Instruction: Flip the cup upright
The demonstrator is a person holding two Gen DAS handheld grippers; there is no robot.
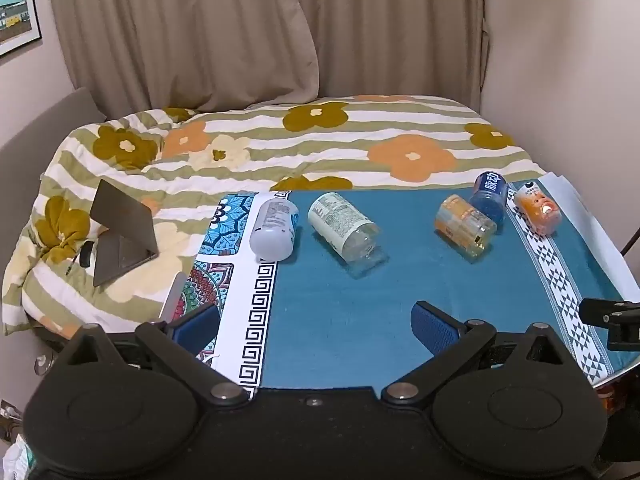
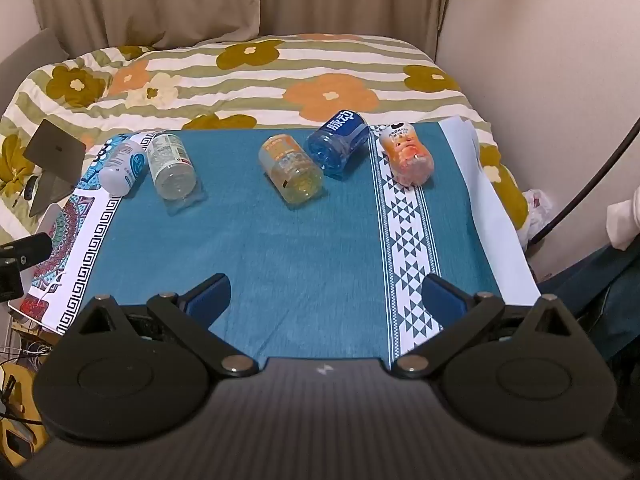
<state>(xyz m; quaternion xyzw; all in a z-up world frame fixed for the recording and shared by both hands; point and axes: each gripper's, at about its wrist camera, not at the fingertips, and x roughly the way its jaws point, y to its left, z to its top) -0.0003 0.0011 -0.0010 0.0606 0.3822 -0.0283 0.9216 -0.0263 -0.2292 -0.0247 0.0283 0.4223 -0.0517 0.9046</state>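
Observation:
Several plastic cups lie on their sides in a row across the far part of a teal tablecloth (image 1: 360,312). From left: a white cup (image 1: 274,228) (image 2: 120,166), a clear cup with a white label (image 1: 344,228) (image 2: 170,168), an orange-labelled clear cup (image 1: 464,226) (image 2: 290,170), a blue cup (image 1: 488,196) (image 2: 338,144), and an orange cup (image 1: 538,208) (image 2: 408,158). My left gripper (image 1: 316,326) is open and empty, above the near left of the cloth. My right gripper (image 2: 326,298) is open and empty, above the near middle. Both are well short of the cups.
A bed with a flowered quilt (image 1: 280,144) lies behind the table. A grey tablet on a stand (image 1: 120,236) rests on the quilt at left. Curtains (image 1: 240,32) hang at the back. A wall (image 2: 560,60) stands at right. The other gripper's tip (image 1: 612,320) shows at the right edge.

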